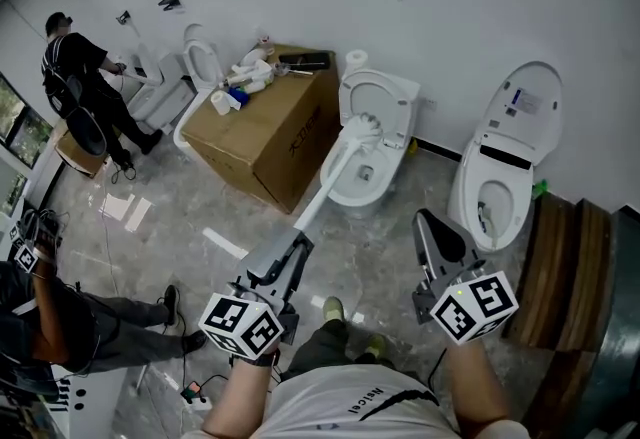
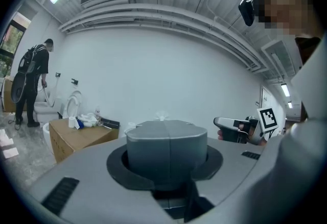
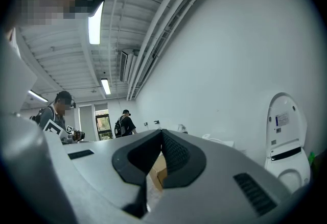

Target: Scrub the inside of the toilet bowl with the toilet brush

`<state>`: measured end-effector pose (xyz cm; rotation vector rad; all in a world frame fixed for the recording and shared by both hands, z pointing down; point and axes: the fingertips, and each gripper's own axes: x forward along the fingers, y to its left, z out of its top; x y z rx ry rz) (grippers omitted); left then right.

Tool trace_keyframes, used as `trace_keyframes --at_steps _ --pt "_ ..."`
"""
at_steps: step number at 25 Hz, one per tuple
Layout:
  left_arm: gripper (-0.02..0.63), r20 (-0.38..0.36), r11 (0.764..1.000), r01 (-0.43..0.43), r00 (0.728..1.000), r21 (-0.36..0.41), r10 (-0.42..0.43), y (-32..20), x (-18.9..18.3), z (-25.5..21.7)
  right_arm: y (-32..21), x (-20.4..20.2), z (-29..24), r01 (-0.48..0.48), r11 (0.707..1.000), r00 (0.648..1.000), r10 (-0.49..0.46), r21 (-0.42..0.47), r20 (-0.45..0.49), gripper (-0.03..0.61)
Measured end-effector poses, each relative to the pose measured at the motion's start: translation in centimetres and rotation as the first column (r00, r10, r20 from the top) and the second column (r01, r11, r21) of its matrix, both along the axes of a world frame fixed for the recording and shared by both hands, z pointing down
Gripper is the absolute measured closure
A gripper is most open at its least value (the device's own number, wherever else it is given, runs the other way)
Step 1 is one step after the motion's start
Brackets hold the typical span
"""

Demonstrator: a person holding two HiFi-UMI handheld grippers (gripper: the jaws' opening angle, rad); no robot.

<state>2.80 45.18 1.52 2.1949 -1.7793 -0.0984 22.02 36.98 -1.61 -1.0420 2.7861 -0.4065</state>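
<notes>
The white toilet brush [image 1: 345,152] runs from my left gripper [image 1: 297,245] up to the open white toilet [image 1: 385,97]. Its bristled head [image 1: 366,129] lies over the bowl's near rim, at the inside. My left gripper is shut on the brush handle. In the left gripper view the grey jaws [image 2: 166,131] are pressed together and only a white tuft of the brush [image 2: 162,115] shows above them. My right gripper [image 1: 432,232] hovers to the right of the toilet, shut with nothing in it. Its jaw tips [image 3: 161,133] meet in the right gripper view.
A cardboard box [image 1: 270,142] with bottles and rags on top stands left of the toilet. A second toilet [image 1: 500,177] with its lid up stands to the right, beside wooden planks [image 1: 565,267]. More toilets [image 1: 200,67] and a standing person [image 1: 85,87] are far left. Another person [image 1: 60,317] is at lower left.
</notes>
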Motion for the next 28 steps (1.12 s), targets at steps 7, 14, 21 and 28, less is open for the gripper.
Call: trace_keyframes --at_steps 7,14,21,28 --pt "0.460 -0.023 0.999 -0.022 1.000 -0.027 0.021 -4.5 -2.9 2.0 -4.1 -3.2 1.1 -0.012 1.000 1.000 0.012 -0.017 -0.025 0.563" --pt "0.460 -0.023 0.995 -0.090 0.996 -0.046 0.089 -12.2 -8.2 4.1 -11.2 -8.3 2.1 -0.067 0.997 0.997 0.065 -0.034 -0.044 0.563" --pt "0.460 -0.010 0.982 -0.175 0.985 -0.066 0.175 -19.8 -13.2 6.3 -17.9 -13.2 2.7 -0.148 0.989 0.986 0.146 -0.029 -0.076 0.563" --pt "0.460 -0.034 0.971 -0.210 0.978 -0.116 0.208 -24.4 -14.6 8.7 -22.2 -15.1 3.8 -0.187 0.982 0.978 0.183 -0.036 -0.100 0.563"
